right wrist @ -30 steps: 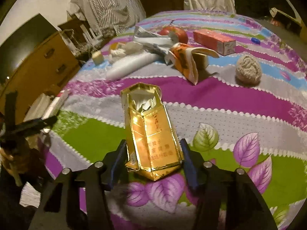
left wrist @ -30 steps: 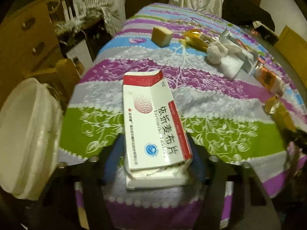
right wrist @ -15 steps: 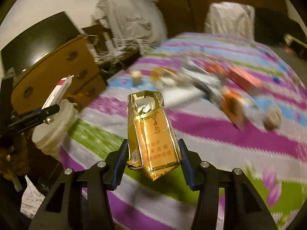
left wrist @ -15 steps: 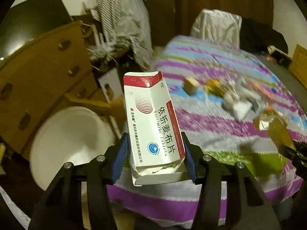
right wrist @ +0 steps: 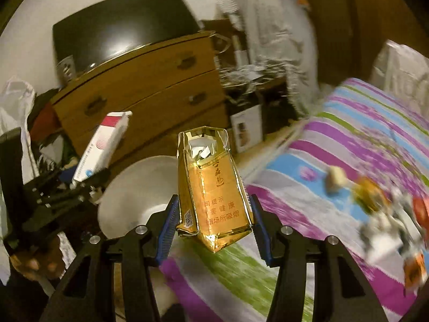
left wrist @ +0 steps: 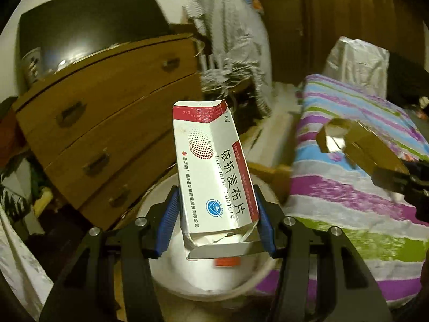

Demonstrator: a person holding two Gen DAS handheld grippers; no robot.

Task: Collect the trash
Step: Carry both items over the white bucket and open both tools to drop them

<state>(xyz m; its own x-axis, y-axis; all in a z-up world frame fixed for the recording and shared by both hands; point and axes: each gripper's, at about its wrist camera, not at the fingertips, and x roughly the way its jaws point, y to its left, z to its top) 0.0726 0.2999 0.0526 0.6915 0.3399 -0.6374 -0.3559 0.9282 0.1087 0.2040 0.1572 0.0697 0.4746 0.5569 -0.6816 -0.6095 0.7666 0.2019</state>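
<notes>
Left gripper [left wrist: 217,222] clamps the white medicine box [left wrist: 214,177] low on its sides, above the white bin [left wrist: 161,268]. It's light, crushable card, so gentle pressure. Right gripper [right wrist: 211,228] pinches the gold cigarette pack [right wrist: 211,196], thin and dented. More litter on the striped tablecloth [right wrist: 348,145] beyond.

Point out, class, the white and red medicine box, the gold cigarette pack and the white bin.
white and red medicine box [left wrist: 214,177], left wrist view, printed front face.
gold cigarette pack [right wrist: 214,196], right wrist view, front panel.
white bin [right wrist: 134,187], right wrist view, inner wall.
</notes>
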